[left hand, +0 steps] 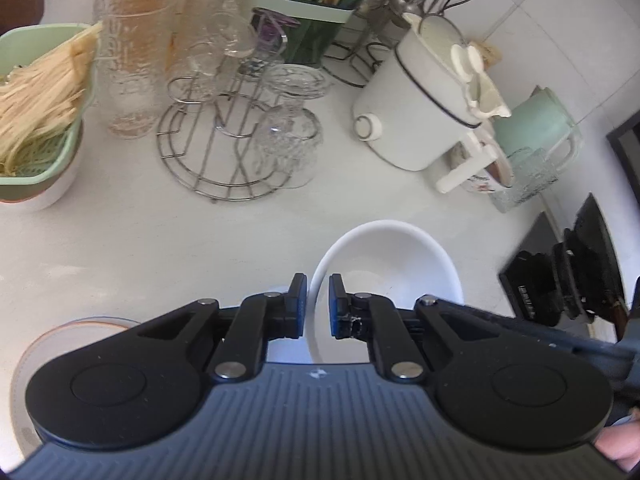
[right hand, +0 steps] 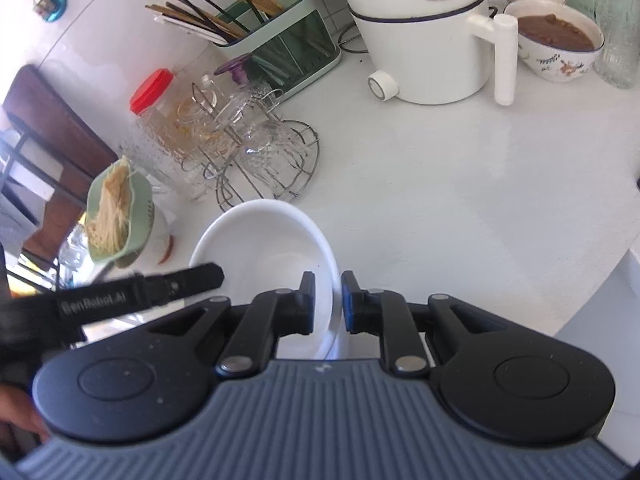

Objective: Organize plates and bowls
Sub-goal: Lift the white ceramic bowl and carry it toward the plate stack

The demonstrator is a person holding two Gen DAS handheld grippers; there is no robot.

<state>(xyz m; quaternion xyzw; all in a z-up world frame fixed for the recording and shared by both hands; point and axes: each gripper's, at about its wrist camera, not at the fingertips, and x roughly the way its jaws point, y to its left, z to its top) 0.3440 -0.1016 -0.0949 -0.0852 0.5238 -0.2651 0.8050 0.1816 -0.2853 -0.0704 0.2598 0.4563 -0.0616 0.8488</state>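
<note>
A white bowl is held above the white counter by both grippers. My left gripper is shut on its left rim, one finger inside and one outside. My right gripper is shut on the bowl's right rim in the same way. The left gripper's black arm shows in the right wrist view, and the right gripper shows in the left wrist view. A clear glass plate with an orange rim lies low left, partly hidden by my left gripper.
A wire rack of glasses, a red-lidded jar, a green colander of noodles, a chopstick holder, a white electric pot and a bowl of brown food stand on the counter.
</note>
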